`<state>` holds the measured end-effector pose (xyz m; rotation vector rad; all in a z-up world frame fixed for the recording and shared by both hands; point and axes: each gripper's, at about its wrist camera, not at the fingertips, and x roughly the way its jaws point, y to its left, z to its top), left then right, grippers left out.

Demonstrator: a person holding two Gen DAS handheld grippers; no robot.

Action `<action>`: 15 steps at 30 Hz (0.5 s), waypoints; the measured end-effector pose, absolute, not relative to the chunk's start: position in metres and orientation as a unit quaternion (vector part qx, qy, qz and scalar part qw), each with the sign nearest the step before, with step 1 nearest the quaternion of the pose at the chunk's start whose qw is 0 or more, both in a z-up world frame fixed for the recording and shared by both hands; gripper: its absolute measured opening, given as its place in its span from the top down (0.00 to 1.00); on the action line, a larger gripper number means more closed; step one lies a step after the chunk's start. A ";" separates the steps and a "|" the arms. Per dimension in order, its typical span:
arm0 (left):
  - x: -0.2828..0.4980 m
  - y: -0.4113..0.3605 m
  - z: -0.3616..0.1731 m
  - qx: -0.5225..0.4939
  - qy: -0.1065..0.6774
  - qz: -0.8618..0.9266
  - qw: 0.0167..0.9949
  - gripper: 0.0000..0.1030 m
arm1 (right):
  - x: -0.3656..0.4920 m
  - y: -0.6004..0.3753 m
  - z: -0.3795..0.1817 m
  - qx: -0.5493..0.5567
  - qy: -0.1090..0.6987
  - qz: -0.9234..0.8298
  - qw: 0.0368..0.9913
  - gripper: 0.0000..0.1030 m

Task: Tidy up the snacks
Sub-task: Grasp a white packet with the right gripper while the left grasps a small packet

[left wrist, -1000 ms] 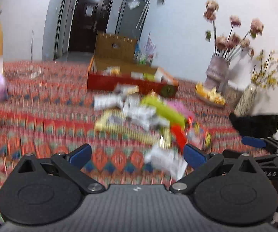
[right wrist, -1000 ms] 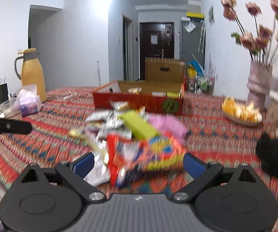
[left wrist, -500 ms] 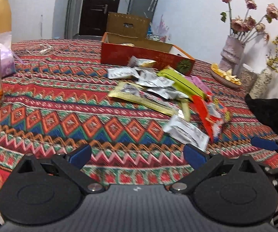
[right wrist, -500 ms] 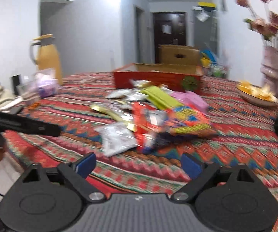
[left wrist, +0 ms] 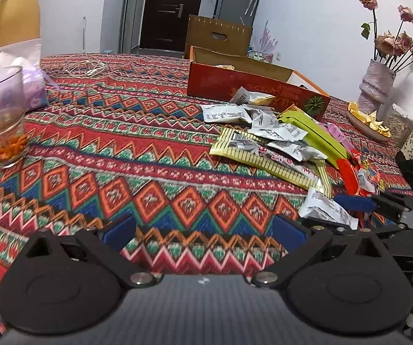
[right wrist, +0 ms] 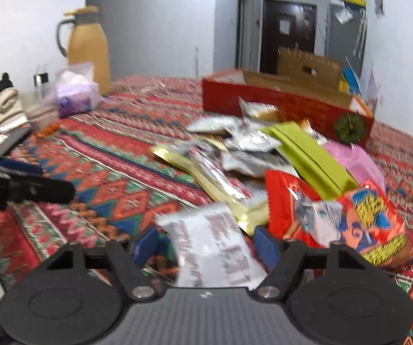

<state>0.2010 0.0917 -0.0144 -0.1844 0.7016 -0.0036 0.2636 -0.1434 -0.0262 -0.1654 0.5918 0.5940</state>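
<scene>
Bright patterned tablecloth (left wrist: 154, 155) fills the scene, all red zigzags and diamonds, with a dark door far at the back; snacks lie heaped on the right half of the cloth, just short of the red cardboard box (left wrist: 252, 86) that stands open behind them; a yellow striped packet (left wrist: 266, 158) sits at the near left of the heap, a lime-green box (left wrist: 315, 135) slants across the middle, silver sachets are scattered between them; off to the left a glass (left wrist: 1, 120) with something orange in the bottom, a yellow thermos jug (right wrist: 88, 46) behind it by the wall; flowers in a vase (left wrist: 376, 86) on the far right. Now the right gripper (right wrist: 209, 244) is low at the near edge of the heap, its jaws closing, and a white snack packet (right wrist: 215, 247) lies right between the blue pads; the picture is blurred, and the pads look not quite pressed on it; a red cartoon-printed bag (right wrist: 344, 218) sits just beside its right finger. Left gripper (left wrist: 203, 230), jaws wide apart, nothing between them, only bare cloth ahead of it.
</scene>
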 end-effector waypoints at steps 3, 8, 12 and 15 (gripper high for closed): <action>0.220 0.084 -0.013 -0.088 0.340 -0.021 0.936 0.00 | 0.266 -0.163 -0.024 -0.068 0.296 0.282 0.910 0.59; 0.266 0.051 -0.002 -0.077 0.309 -0.091 0.944 0.04 | 0.273 -0.207 -0.018 -0.028 0.303 0.239 0.922 0.61; 0.319 0.017 0.002 -0.043 0.298 -0.111 0.947 0.16 | 0.277 -0.250 -0.010 0.020 0.288 0.180 0.940 0.61; 0.359 -0.001 -0.006 -0.022 0.313 -0.118 0.942 0.16 | 0.277 -0.268 -0.008 0.028 0.281 0.150 0.948 0.61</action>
